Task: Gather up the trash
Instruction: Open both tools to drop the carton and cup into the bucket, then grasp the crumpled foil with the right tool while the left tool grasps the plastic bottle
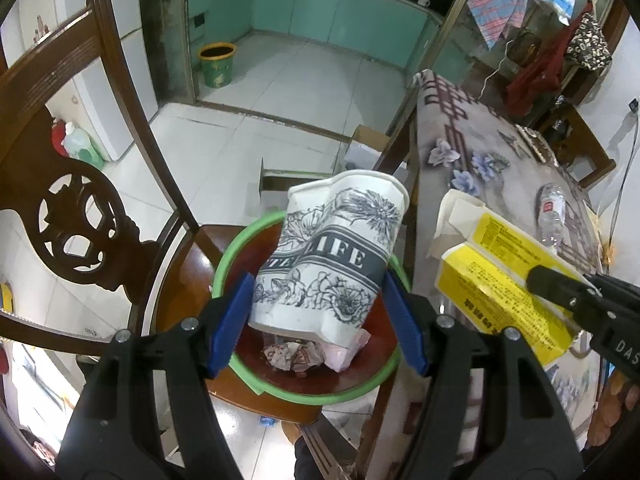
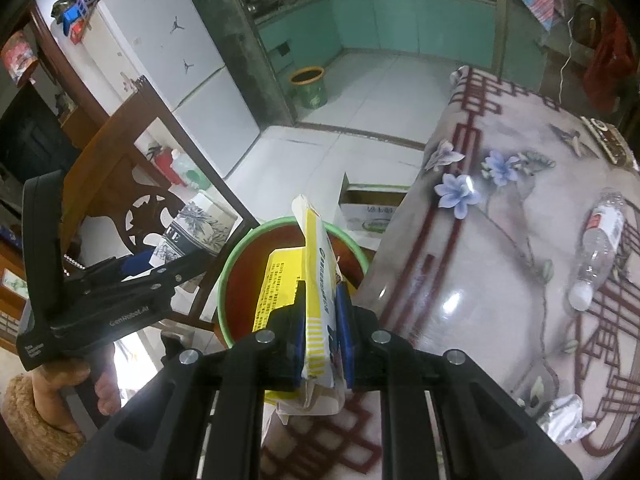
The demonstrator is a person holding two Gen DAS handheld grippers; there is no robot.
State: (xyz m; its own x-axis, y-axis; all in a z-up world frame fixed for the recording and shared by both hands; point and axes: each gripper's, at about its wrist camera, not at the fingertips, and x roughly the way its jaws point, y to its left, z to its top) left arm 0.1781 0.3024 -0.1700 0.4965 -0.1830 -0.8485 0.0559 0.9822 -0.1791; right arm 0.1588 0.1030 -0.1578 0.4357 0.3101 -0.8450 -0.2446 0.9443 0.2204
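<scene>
My left gripper [image 1: 316,304] is shut on a crushed white paper cup [image 1: 332,252] with black flowers, held over a green-rimmed bin [image 1: 224,264] on a wooden chair seat. Crumpled paper [image 1: 296,354] and a pink scrap lie in the bin. My right gripper [image 2: 322,312] is shut on a flattened yellow and white carton [image 2: 318,280], held at the table edge beside the bin [image 2: 288,224]. The carton [image 1: 500,264] and the right gripper also show in the left wrist view, right of the cup. The cup [image 2: 196,232] and the left gripper show at the left of the right wrist view.
The table [image 2: 500,240] has a flowered cloth. An empty plastic bottle [image 2: 596,248] and crumpled foil [image 2: 564,420] lie on it. The carved chair back [image 1: 72,184] rises left of the bin. A cardboard box [image 2: 368,208] stands on the floor. A green bucket [image 1: 216,64] stands in the kitchen doorway.
</scene>
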